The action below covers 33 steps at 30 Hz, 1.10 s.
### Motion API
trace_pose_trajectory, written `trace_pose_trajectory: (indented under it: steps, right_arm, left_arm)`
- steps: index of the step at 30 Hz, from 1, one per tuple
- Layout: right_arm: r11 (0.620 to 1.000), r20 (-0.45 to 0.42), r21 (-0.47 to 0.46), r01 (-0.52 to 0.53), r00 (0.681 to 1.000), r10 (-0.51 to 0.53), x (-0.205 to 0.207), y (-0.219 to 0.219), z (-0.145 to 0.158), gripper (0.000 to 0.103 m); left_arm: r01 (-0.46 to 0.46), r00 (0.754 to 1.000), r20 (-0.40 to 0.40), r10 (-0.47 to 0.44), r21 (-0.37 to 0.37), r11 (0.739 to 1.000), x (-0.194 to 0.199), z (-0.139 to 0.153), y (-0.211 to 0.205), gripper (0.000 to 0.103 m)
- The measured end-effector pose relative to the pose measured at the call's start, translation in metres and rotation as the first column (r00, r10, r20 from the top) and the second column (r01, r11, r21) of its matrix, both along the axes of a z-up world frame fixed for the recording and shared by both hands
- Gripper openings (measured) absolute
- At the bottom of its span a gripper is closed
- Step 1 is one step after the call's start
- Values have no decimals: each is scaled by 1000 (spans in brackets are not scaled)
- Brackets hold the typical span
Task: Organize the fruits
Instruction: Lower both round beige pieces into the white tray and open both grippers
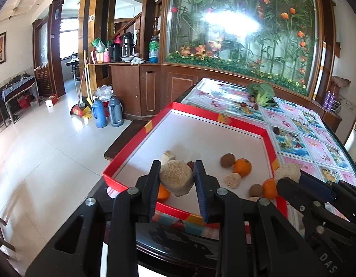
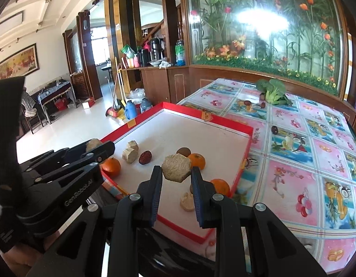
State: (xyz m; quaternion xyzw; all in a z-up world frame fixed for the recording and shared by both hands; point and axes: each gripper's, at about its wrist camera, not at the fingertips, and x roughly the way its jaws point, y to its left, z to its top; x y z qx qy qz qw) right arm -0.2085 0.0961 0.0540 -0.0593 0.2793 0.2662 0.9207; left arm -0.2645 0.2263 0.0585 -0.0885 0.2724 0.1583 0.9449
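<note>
A red-rimmed tray [image 1: 224,117] [image 2: 245,128] with a white floor lies on the table. My left gripper [image 1: 176,168] is shut on a rough beige chunk [image 1: 176,180] above the tray's near left corner. My right gripper [image 2: 176,169] is shut on a similar beige chunk [image 2: 176,166] above the tray's near right part. Each gripper also shows in the other view, the right gripper [image 1: 291,177] and the left gripper [image 2: 98,146], both with their chunks. In the tray lie oranges [image 1: 242,167] [image 2: 111,166], a red date [image 2: 145,157], brown round fruits [image 1: 227,160] and small beige pieces [image 2: 130,152].
The table wears a glossy pictured cloth [image 2: 316,152]. A leafy green vegetable [image 2: 273,92] and a few dark dates [image 2: 274,129] lie on it beyond the tray. Left of the table the floor drops away, with blue thermoses [image 1: 99,113] and brooms by a wooden counter.
</note>
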Motion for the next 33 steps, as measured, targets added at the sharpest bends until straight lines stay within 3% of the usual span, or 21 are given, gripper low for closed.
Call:
trace_pose_trajectory:
  steps: [17, 33]
  right_arm:
    - [999, -34, -26, 45, 998, -46, 18, 16, -7, 25]
    - [989, -110, -50, 136, 984, -141, 47, 0, -24, 24]
  left_arm:
    - [-18, 998, -61, 17, -4, 1000, 28, -9, 12, 31]
    - [-4, 989, -146, 12, 57, 998, 60, -22, 4, 31]
